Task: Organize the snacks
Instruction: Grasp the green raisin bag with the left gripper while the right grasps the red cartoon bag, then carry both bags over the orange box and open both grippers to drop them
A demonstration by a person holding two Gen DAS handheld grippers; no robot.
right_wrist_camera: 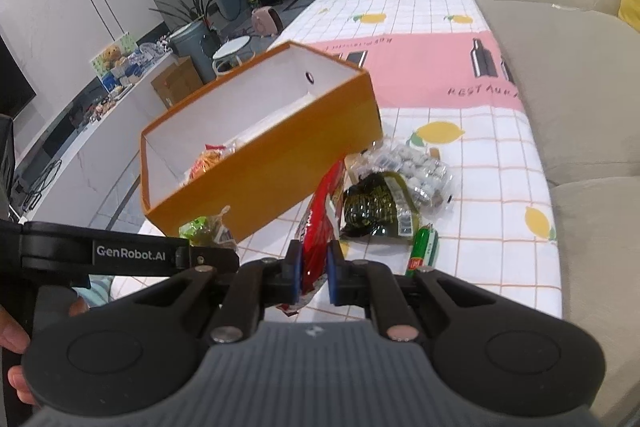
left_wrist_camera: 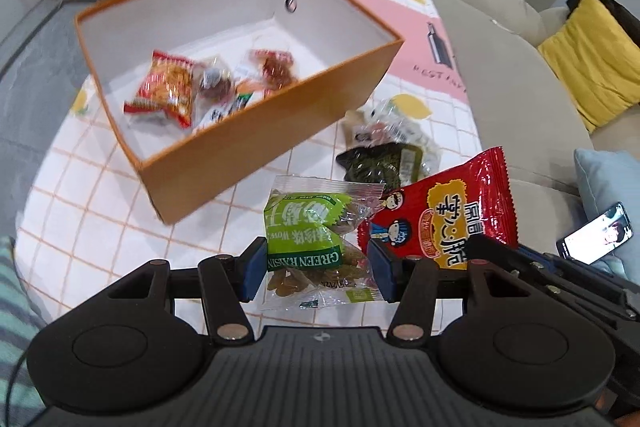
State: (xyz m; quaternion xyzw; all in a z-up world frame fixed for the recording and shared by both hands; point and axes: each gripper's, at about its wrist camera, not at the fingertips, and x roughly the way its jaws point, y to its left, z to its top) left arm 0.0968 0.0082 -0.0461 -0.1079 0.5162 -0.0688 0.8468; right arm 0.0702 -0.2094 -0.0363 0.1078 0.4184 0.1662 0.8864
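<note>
Nearest us, our left gripper (left_wrist_camera: 318,269) has its jaws clamped across the green raisin packet (left_wrist_camera: 316,251), held wide by the bag's puffed middle. That film is slick and springy, so we judge it could squirt out sideways if the wrist tips further. Beside it, our right gripper (right_wrist_camera: 314,273) is clenched on the red snack packet (right_wrist_camera: 320,223), pinched edge-on near one end; the long free end could swing and catch the near wall of the orange box (right_wrist_camera: 280,179) on the way over. Both packets appear lifted clear of the table (right_wrist_camera: 480,147), just short of the box. On the cloth beyond lie a dark green packet (right_wrist_camera: 376,207) and a clear bag of small wrapped pieces (right_wrist_camera: 416,167), which a low pass could scatter. The box itself looks light and may slide if bumped.
</note>
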